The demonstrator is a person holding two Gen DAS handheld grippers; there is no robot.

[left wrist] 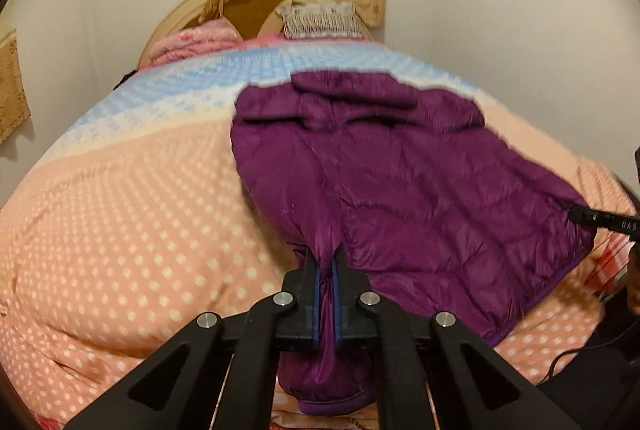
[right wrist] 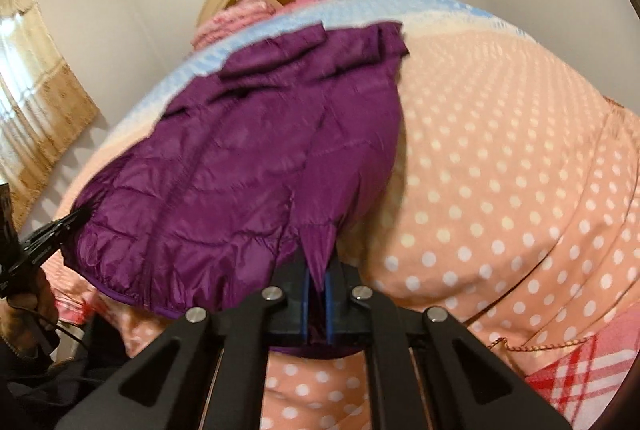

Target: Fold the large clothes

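You've got the purple jacket (left wrist: 400,182) spread on the bed (left wrist: 120,210), collar end up toward the headboard, hem end toward you and lifted off the quilt. Both views are a bit blurred, so take the fine detail lightly.

This looks like a light, puffy quilted jacket with a slick shell. It should weigh little, but it will likely slide against itself and spring back out of a crease, so press each fold flat. Soft as it is, it sags between your two holds. Corners of the hem are the right places to grip, since a pinch in mid-panel would just bunch up.

Your left gripper (left wrist: 326,266) has its fingers together on a gathered pinch of hem at the jacket's left corner; the blue pads (left wrist: 316,294) squeeze the fabric with only cloth between them, and a fold hangs down below the jaws. Your right gripper (right wrist: 317,280) is likewise clamped on a narrow peak of fabric at the right corner, pads (right wrist: 329,306) nearly meeting, a thin tongue of purple pulled through.

In each view you can see the other gripper out at the side, its tip on the opposite hem corner.

Both bites look small. My guess is that the slick shell could slip out if you tug hard, so carry the hem toward the collar evenly, hands level, and lay it down without a snap.
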